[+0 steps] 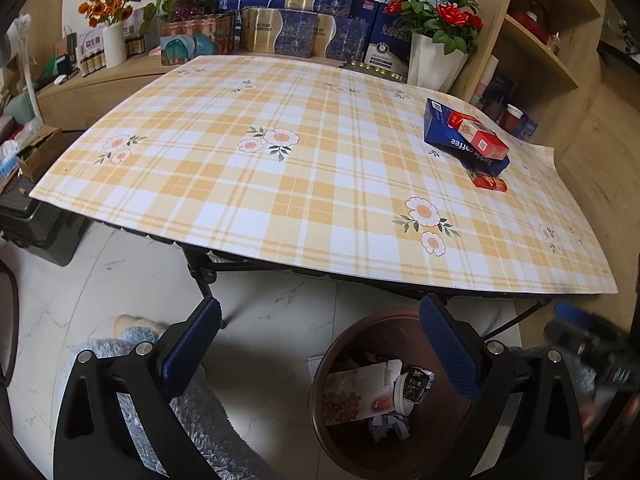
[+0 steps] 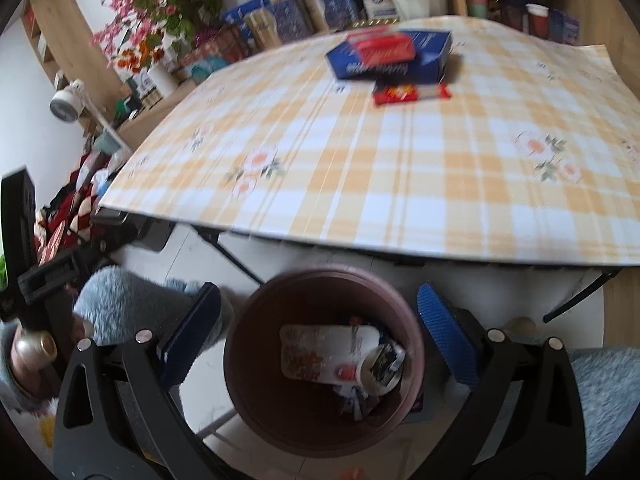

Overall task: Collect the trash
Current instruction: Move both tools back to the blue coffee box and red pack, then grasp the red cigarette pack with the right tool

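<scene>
A brown round bin (image 2: 256, 380) stands on the floor below the table's front edge, holding a white snack pouch (image 2: 320, 350), a paper cup (image 2: 380, 372) and crumpled wrappers. My right gripper (image 2: 320, 332) hangs open over the bin, nothing between its blue pads. My left gripper (image 1: 320, 344) is open too, empty, left of the bin (image 1: 332, 428). On the table lie a blue coffee box (image 1: 460, 142) with a red-and-white carton (image 1: 482, 136) on top, and a small red packet (image 1: 490, 183) beside it. The right wrist view shows the box (image 2: 428, 56), the carton (image 2: 380, 48) and the packet (image 2: 412, 94).
The table wears a yellow plaid cloth (image 1: 280, 184) with flowers. Boxes, flower vases and a wooden shelf (image 1: 532, 56) crowd the far side. A fluffy blue slipper (image 2: 132, 304) and a person's blue fleece sleeve sit near the bin. The floor is white marble tile.
</scene>
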